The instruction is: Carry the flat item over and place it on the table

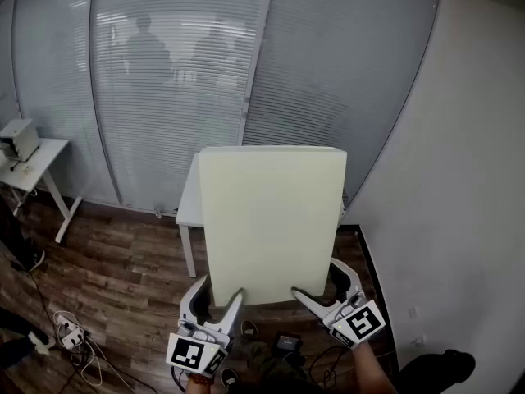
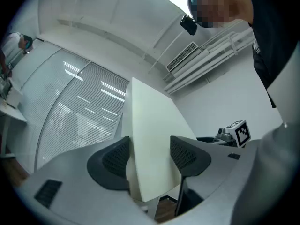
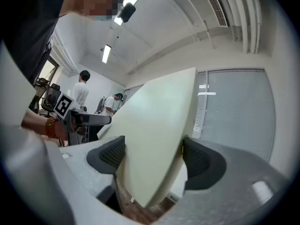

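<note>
Head view: one cream flat panel (image 1: pixel 271 220), upright, clear of the floor, in front of the white table (image 1: pixel 189 202) and not yet on it. Left gripper (image 1: pixel 217 299) and right gripper (image 1: pixel 321 286): jaws clamped on its bottom edge, one near each corner, for a balanced two-handed carry.

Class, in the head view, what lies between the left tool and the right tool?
The lower edge of the pale flat board fills that stretch; the left tool and right tool each clamp it, as the head view shows.

White left gripper (image 1: pixel 221 290), right gripper (image 1: pixel 315 279), black pads (image 2: pixel 112 158)
</note>
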The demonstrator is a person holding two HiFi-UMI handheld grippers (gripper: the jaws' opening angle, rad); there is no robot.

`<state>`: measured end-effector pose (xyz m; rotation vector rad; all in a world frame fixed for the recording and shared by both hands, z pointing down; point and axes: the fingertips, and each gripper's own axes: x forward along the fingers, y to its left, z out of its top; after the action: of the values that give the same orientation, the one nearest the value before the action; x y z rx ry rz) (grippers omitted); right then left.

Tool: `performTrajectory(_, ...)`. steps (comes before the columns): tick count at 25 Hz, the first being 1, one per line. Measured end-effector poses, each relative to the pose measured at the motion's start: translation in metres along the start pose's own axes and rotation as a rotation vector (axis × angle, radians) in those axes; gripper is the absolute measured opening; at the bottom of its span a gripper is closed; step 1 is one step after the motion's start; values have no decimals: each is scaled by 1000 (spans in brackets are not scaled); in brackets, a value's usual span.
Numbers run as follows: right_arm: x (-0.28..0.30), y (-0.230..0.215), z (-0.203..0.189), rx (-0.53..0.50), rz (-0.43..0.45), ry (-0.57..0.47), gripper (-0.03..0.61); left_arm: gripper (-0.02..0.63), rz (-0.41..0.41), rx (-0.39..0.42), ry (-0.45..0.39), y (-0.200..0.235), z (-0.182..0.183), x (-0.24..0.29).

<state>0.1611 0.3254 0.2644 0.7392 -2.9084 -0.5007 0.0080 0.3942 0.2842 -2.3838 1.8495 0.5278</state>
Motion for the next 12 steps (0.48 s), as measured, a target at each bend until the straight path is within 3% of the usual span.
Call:
performTrajectory(4, -17, 18, 11, 23, 23, -22, 388, 267, -39, -28, -5, -10, 3, -13)
performTrajectory(8, -8, 2, -14, 37, 6, -25, 391, 265, -52, -23, 97, -9, -16, 0)
performTrajectory(12, -17, -9, -30, 100, -29, -43, 391, 261, -71, 8, 136, -15, -20, 15)
